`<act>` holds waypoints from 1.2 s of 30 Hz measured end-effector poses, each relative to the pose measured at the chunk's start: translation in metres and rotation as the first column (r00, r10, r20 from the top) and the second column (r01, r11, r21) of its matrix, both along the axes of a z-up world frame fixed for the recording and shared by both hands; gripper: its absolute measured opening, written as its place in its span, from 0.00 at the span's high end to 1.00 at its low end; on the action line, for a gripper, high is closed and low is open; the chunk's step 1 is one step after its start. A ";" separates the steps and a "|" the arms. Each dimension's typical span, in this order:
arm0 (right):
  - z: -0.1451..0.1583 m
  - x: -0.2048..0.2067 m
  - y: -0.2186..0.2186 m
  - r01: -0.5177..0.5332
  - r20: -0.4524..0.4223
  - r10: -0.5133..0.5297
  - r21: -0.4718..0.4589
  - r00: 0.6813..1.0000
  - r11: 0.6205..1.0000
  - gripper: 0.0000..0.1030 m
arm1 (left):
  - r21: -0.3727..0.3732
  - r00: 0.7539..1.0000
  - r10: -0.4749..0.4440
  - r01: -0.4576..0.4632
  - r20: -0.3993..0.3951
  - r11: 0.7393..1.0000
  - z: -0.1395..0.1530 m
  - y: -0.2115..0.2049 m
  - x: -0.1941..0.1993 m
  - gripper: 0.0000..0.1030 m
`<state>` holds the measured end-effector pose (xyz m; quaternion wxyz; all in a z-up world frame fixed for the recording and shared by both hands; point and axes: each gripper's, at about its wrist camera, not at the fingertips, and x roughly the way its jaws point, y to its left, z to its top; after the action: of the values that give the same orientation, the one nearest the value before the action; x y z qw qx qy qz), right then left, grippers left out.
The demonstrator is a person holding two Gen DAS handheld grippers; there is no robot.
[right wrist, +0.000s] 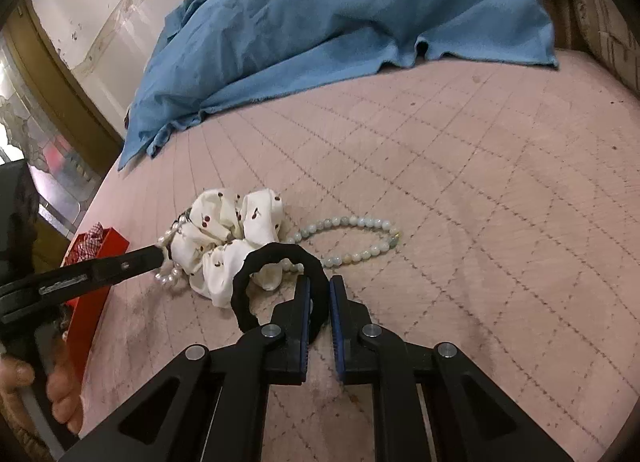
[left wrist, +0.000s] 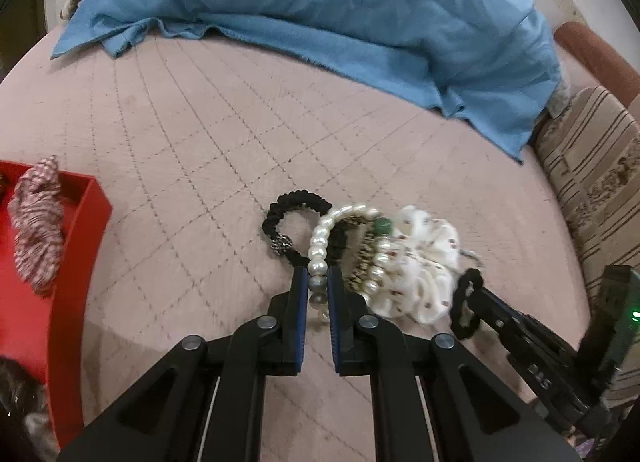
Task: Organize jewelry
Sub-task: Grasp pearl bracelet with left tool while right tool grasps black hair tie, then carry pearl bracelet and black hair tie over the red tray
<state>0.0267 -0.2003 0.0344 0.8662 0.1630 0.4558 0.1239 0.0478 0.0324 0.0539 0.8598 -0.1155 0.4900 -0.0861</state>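
My left gripper is shut on a white pearl bracelet, which loops up from its fingers. My right gripper is shut on a plain black hair tie; that tie also shows in the left wrist view. A white spotted scrunchie lies just left of it, also in the left wrist view. A black hair tie with a bead lies behind the pearls. A pale green bead bracelet lies on the bed. A red tray at the left holds a red-and-white scrunchie.
Everything lies on a pink quilted bedspread. A crumpled blue cloth covers the far side. A striped cushion is at the right. The person's hand holds the left gripper's handle.
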 end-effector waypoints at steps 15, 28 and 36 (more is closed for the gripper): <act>0.019 -0.035 -0.001 0.034 0.036 -0.036 0.050 0.999 0.998 0.90 | -0.029 0.996 -0.029 0.032 0.089 0.999 0.061 0.020 -0.076 0.91; 0.038 -0.109 0.013 0.051 0.021 -0.054 0.127 0.998 0.991 0.90 | -0.015 0.983 0.009 -0.006 0.186 1.000 0.108 0.063 -0.143 0.91; 0.059 -0.133 0.039 -0.014 0.042 0.009 0.113 0.999 0.994 0.90 | -0.027 0.977 0.081 -0.077 0.196 0.997 0.114 0.100 -0.172 0.91</act>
<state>-0.1061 -0.1617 0.0931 0.8641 0.2065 0.4311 0.1579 -0.1242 0.1322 0.1676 0.9056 -0.1341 0.3966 -0.0677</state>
